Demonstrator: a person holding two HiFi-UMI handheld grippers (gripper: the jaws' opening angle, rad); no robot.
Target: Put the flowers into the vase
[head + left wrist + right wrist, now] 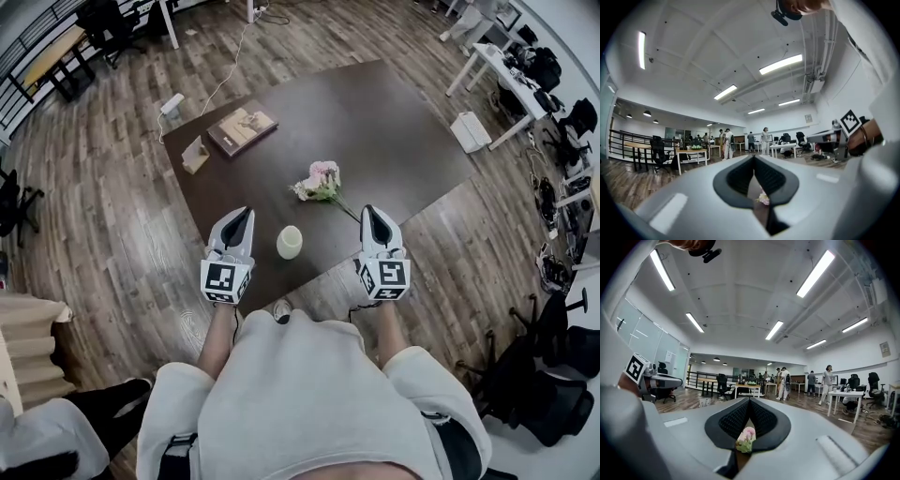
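A small bunch of pink and white flowers (319, 181) with a green stem lies on the dark brown table (375, 122), near its front edge. A cream cylindrical vase (290, 242) stands upright in front of it, between my two grippers. My left gripper (242, 214) is just left of the vase and shut on nothing. My right gripper (369, 212) is right of the vase, near the stem's end, also shut and empty. The left gripper view shows the flowers (763, 198) low between its closed jaws, as does the right gripper view (746, 439).
A book (242, 128) and a small wooden stand (194, 155) sit at the table's far left. A white box (470, 131) stands on the floor to the right. Desks, office chairs and several people are farther off.
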